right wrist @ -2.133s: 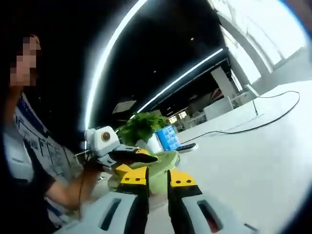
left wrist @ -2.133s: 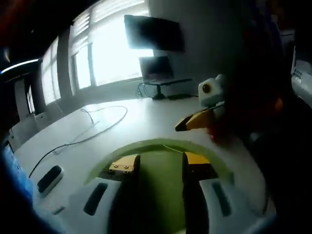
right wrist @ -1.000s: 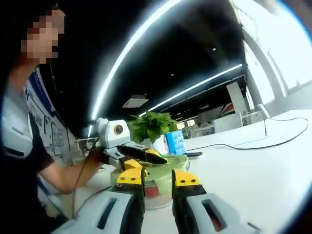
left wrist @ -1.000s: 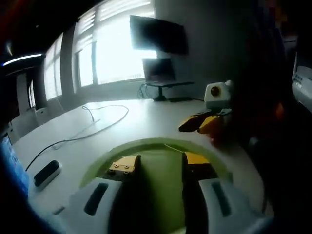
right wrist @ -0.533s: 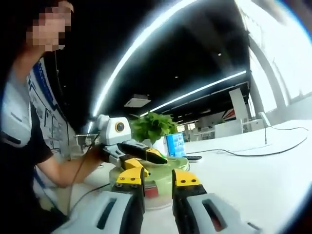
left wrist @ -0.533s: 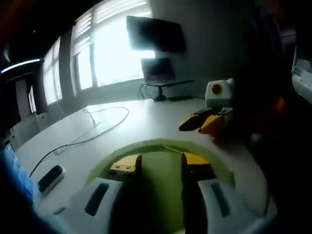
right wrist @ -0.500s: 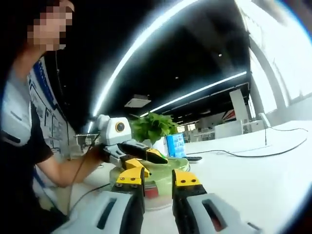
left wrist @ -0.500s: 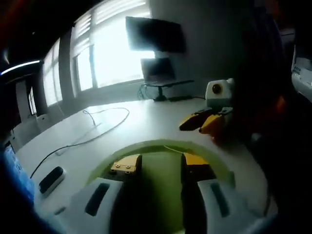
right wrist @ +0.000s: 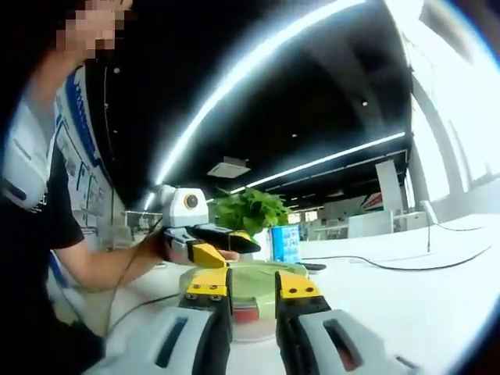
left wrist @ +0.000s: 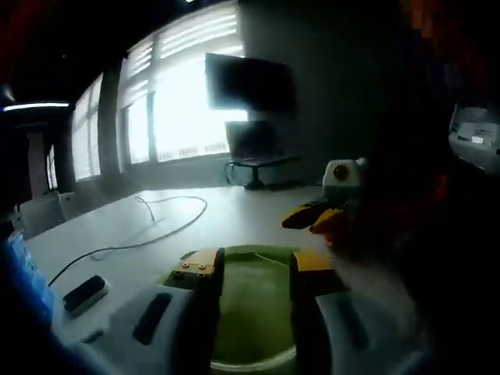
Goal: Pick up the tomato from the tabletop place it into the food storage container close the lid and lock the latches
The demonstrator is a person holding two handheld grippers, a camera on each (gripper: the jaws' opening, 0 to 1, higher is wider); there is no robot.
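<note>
The round food container has a green lid (left wrist: 254, 305) that lies under and between my left gripper's (left wrist: 254, 266) parted yellow-tipped jaws. In the right gripper view the container (right wrist: 242, 275) sits on the white table just beyond my right gripper (right wrist: 252, 287). That gripper's jaws stand slightly apart at the container's near side. A red shape, probably the tomato (right wrist: 246, 312), shows through the clear wall between them. The left gripper (right wrist: 226, 246) hovers over the lid from the left. The right gripper (left wrist: 316, 215) appears past the lid's far right edge.
The white table (right wrist: 406, 305) stretches off to the right. A cable (left wrist: 168, 219) and a small black device (left wrist: 84, 293) lie on it. A potted plant (right wrist: 250, 211) and a blue screen (right wrist: 285, 242) stand behind the container. A person's arm (right wrist: 101, 269) holds the left gripper.
Both cameras have sunk lower toward the table, so the lid looks flatter. The right gripper has drawn nearer the container's side. Both grippers' jaw gaps look unchanged over the last second.
</note>
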